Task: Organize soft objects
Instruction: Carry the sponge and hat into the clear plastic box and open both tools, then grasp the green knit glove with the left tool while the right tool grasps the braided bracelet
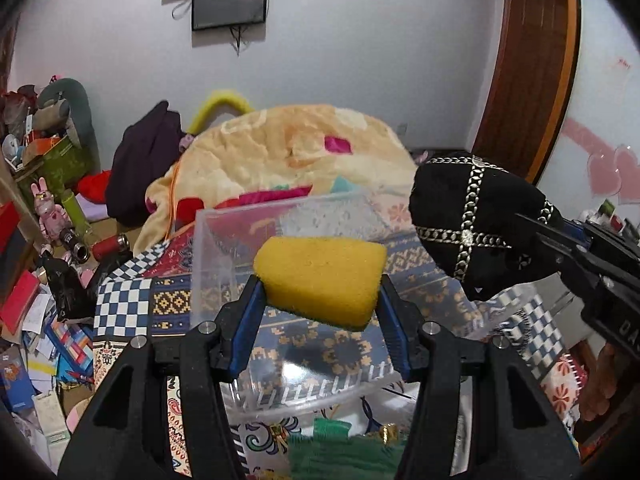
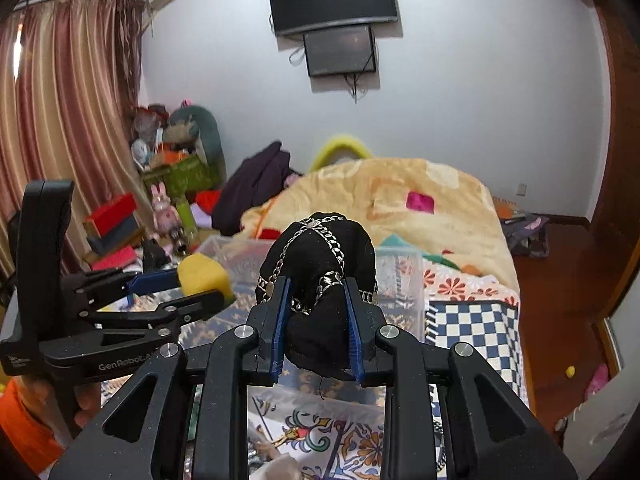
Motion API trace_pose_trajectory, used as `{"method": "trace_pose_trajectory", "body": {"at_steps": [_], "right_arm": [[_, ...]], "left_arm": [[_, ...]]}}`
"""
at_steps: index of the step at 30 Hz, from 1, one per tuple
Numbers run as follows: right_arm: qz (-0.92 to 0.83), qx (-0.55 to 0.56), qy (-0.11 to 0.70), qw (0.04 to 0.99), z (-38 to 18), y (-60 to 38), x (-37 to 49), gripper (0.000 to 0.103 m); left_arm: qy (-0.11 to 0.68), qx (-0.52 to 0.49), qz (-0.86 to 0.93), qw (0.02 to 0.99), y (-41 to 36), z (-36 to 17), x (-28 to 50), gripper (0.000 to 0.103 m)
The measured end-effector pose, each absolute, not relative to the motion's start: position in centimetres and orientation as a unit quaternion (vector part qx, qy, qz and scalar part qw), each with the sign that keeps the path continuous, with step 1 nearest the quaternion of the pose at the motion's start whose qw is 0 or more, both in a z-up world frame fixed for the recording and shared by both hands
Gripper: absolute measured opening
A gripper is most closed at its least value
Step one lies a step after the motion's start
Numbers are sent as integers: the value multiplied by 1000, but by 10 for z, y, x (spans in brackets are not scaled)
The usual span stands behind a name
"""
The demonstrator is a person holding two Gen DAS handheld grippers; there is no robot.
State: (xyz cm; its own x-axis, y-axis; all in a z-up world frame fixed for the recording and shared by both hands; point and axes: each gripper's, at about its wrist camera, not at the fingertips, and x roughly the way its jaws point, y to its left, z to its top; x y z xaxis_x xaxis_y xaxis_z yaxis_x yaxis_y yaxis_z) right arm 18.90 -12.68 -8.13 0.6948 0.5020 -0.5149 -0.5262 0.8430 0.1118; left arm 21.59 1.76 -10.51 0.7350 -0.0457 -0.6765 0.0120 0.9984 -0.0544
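Note:
My left gripper (image 1: 320, 292) is shut on a yellow sponge (image 1: 320, 280) and holds it above a clear plastic bin (image 1: 212, 264) on the patterned bedspread. The sponge also shows in the right wrist view (image 2: 202, 274), with the left gripper (image 2: 188, 288) at the left. My right gripper (image 2: 318, 300) is shut on a black soft pouch with silver chain trim (image 2: 320, 252), held over the bin (image 2: 400, 276). The pouch also shows in the left wrist view (image 1: 468, 224) at the right, above the bin's right side.
A folded cream blanket (image 1: 296, 152) lies behind the bin on the bed. A dark garment (image 1: 140, 168) and cluttered boxes and toys (image 1: 48, 184) stand at the left. A checkered cloth (image 2: 472, 328) is at the right, wooden floor (image 2: 560, 280) beyond.

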Motion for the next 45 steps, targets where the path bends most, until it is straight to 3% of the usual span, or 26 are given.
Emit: {"method": "trace_pose_trajectory", "body": {"at_steps": [9, 15, 18, 30, 33, 37, 45], "right_arm": [[264, -54, 324, 907, -105, -115, 209, 23], [268, -70, 341, 898, -111, -109, 209, 29], [269, -75, 337, 899, -109, -108, 205, 36], [258, -87, 273, 923, -73, -120, 181, 64], [255, -84, 258, 928, -64, -128, 174, 68], [247, -77, 240, 936, -57, -142, 164, 82], [215, -93, 250, 939, -69, -171, 157, 83]], "left_arm": [[404, -11, -19, 914, 13, -127, 231, 55], [404, 4, -15, 915, 11, -128, 231, 63], [394, 5, -9, 919, 13, -123, 226, 72], [344, -13, -34, 938, 17, -83, 190, 79], [327, -13, -38, 944, 16, -70, 178, 84], [302, -11, -41, 952, 17, -56, 156, 93], [316, -13, -42, 948, 26, -66, 130, 97]]}}
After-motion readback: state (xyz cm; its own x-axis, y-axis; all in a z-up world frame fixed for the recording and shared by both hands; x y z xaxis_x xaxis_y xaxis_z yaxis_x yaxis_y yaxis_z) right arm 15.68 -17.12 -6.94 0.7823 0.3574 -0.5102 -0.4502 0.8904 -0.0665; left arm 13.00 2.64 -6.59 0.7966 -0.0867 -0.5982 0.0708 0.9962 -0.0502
